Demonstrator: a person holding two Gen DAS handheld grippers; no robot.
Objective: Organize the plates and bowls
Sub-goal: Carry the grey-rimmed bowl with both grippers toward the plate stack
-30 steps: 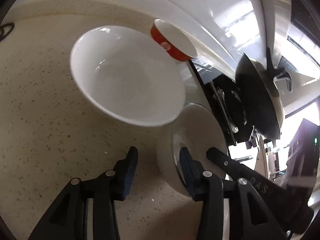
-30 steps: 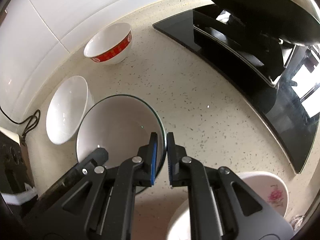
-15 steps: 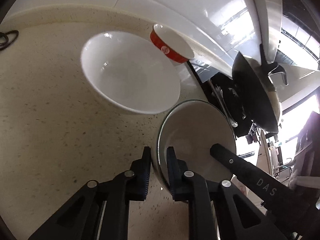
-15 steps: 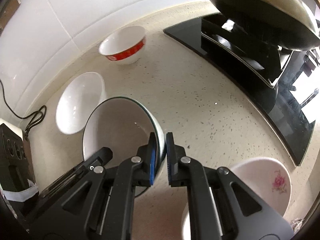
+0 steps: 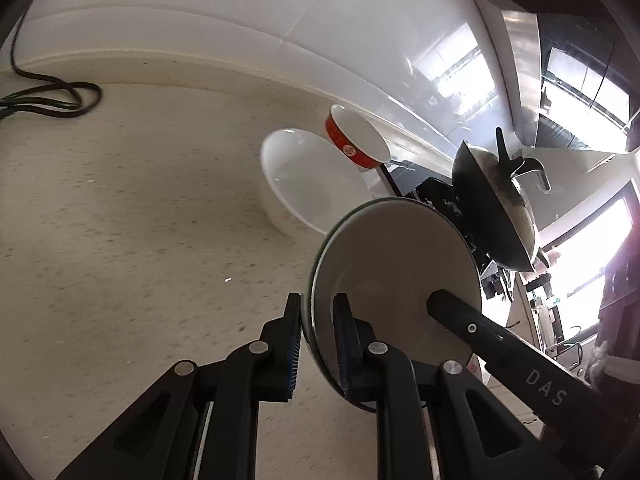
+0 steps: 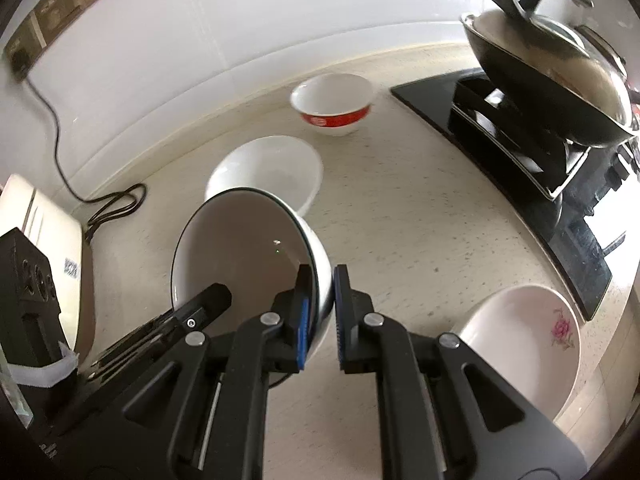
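Both grippers are pinching the same dark-rimmed bowl (image 6: 244, 256) by opposite sides of its rim, holding it tilted above the speckled counter (image 6: 400, 216). The left gripper (image 5: 318, 320) is clamped narrowly on the rim, one blue pad outside the wall and the other inside; its jaws have just been closing onto that rim. The right gripper (image 6: 320, 304) is squeezed nearly together over the rim on its side, one finger inside the bowl and one outside. Just behind the held bowl, a plain white bowl (image 6: 266, 170) is sitting on the counter, and farther back near the wall a red-banded bowl (image 6: 332, 102) is standing upright. A bowl with a pink flower (image 6: 524, 340) inside is resting to the right, close to the black stove (image 6: 532, 168), where a lidded wok (image 6: 548, 76) is sitting on the burner. A black cable (image 6: 100, 200) is lying along the wall at left.
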